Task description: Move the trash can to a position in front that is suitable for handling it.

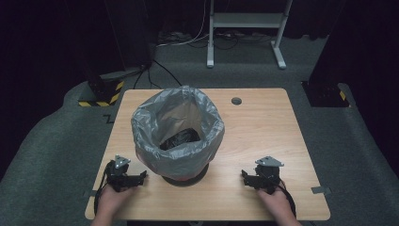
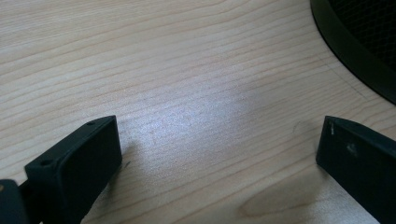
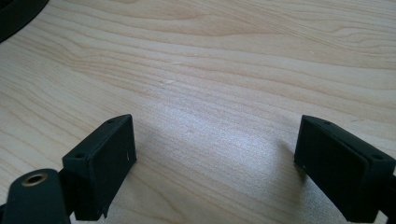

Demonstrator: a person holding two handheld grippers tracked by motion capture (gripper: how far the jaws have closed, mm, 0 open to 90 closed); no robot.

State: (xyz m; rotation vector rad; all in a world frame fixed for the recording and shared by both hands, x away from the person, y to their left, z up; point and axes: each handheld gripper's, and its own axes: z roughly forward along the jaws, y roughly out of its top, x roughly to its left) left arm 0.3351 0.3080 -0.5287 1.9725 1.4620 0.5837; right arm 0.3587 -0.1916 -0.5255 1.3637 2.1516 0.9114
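A black bin lined with a grey plastic bag (image 1: 178,132) stands in the middle of the wooden table (image 1: 263,127); the bag's edge is folded down over the rim. My left gripper (image 1: 141,177) rests on the table at the bin's front left, held in a hand, open with nothing between its jaws. In the left gripper view the gripper (image 2: 219,147) points at bare wood, and the bin's black base (image 2: 350,51) curves in at the top right. My right gripper (image 1: 245,178) rests at the bin's front right, also open and empty. The right gripper view has this gripper (image 3: 215,142) over bare wood.
A small grey round cap (image 1: 236,100) sits in the tabletop near the far edge. A white metal frame (image 1: 244,28) stands on the carpet beyond the table. Black stands with yellow-black tape (image 1: 101,92) flank the far corners. Grey tape (image 1: 321,190) marks the front right edge.
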